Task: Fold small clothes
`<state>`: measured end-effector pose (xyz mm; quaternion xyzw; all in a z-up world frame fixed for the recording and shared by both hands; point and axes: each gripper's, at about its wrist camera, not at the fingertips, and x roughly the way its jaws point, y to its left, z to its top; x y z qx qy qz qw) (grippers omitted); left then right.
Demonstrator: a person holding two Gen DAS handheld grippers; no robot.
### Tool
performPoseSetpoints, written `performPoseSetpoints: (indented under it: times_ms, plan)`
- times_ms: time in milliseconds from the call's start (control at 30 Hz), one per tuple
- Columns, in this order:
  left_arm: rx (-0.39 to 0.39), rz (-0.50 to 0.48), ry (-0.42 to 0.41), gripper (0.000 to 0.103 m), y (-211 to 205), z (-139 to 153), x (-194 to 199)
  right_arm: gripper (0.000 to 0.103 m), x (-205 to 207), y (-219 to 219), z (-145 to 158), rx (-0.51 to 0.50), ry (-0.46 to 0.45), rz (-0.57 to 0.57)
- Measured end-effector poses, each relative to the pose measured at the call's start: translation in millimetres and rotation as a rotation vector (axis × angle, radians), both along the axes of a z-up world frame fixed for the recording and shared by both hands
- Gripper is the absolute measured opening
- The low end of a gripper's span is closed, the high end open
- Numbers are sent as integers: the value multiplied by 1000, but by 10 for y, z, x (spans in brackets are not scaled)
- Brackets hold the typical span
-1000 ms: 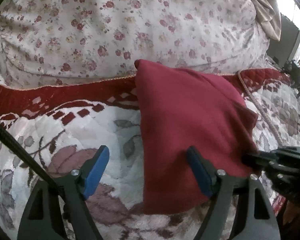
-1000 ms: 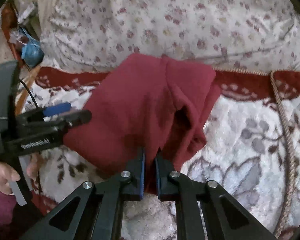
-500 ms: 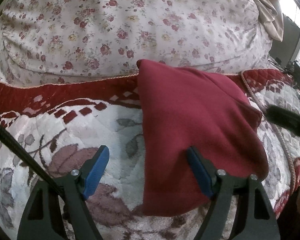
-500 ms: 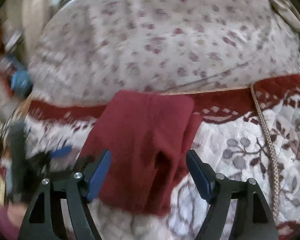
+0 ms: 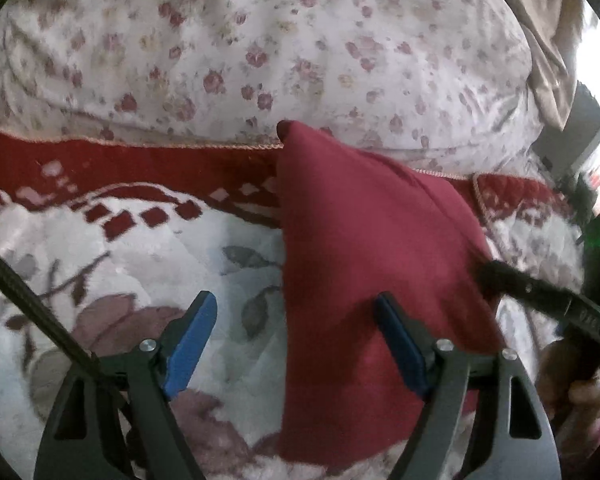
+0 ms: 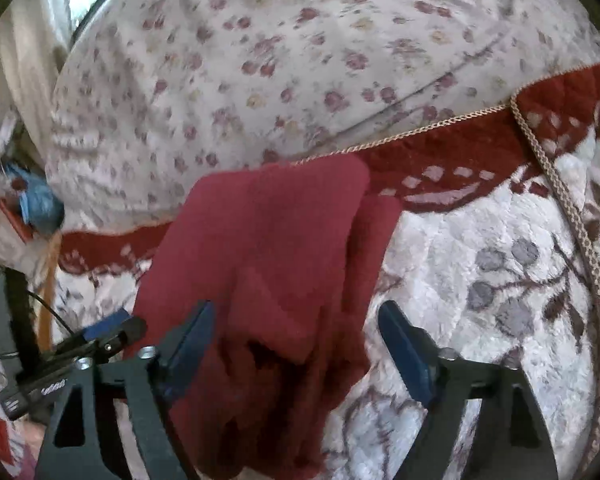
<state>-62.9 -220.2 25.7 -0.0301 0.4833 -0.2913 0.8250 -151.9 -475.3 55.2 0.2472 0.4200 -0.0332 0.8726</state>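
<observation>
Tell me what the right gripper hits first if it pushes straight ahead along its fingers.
Most likely the folded red garment: it lies directly ahead of the open right gripper, with its near rumpled edge between the fingers. Depth is unclear; the floral blanket lies underneath.

The folded garment [image 5: 364, 264] is a plain, deep maroon with no print. It lies on a quilt [image 5: 148, 256] whose ground is off-white, worked with grey leaves, brown stems and dusky mauve blossoms; along the quilt's far edge runs a dark red band dotted with pale diamond shapes, trimmed in tan braided cord [image 6: 568, 216]. Beyond that edge, the bed's cover [image 5: 260, 48] is white, sprinkled with small rose-pink and faded yellow flowers. The left hand-held gripper [image 5: 296, 340] and right hand-held gripper [image 6: 296, 344] are black with bright blue pads [image 5: 188, 344].
</observation>
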Motion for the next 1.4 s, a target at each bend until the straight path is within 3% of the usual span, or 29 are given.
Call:
performPoseSetpoints:
  times_ms: [300,367,400,433,467,567,667,767,867,933,1033,1133,1233,1400]
  plan:
    - [-119,-74,177,94,-224,-329,323,96,417,-270,-438,219,-4,49]
    - [-122,-79,174,94,-257,-329,332,91,456,-244,-453,207,-36,62]
    - [-115,-85,172,93,-272,-312,329,80,481,-219,-446,217,-47,72]
    - [-121,-107,170,79,-291,-276,303,77,488,-206,-428,220,-51,74]
    - [-129,-129,174,68,-302,-233,282,68,496,-183,-391,211,-61,87]
    - [-90,-141,121,54,-278,-61,164,58,478,-72,-200,187,-72,130]
    - [-107,-152,123,53,-111,191,-2,56,426,7,-6,246,-85,170]
    - [-67,-136,86,53,159,417,-249,56,301,180,195,314,-102,234]
    - [-23,-86,109,53,402,408,-435,59,184,405,173,341,-79,293]
    - [23,-36,115,53,467,257,-532,64,149,554,41,295,-41,304]
    - [67,3,113,65,468,51,-631,72,129,713,-160,100,79,267]
    - [134,48,9,80,463,126,-738,74,-78,696,24,20,50,243]
    - [151,89,-30,82,490,235,-783,74,-324,790,328,-92,-2,267]
    - [184,133,-92,84,559,269,-879,53,-756,1328,549,-231,-95,444]
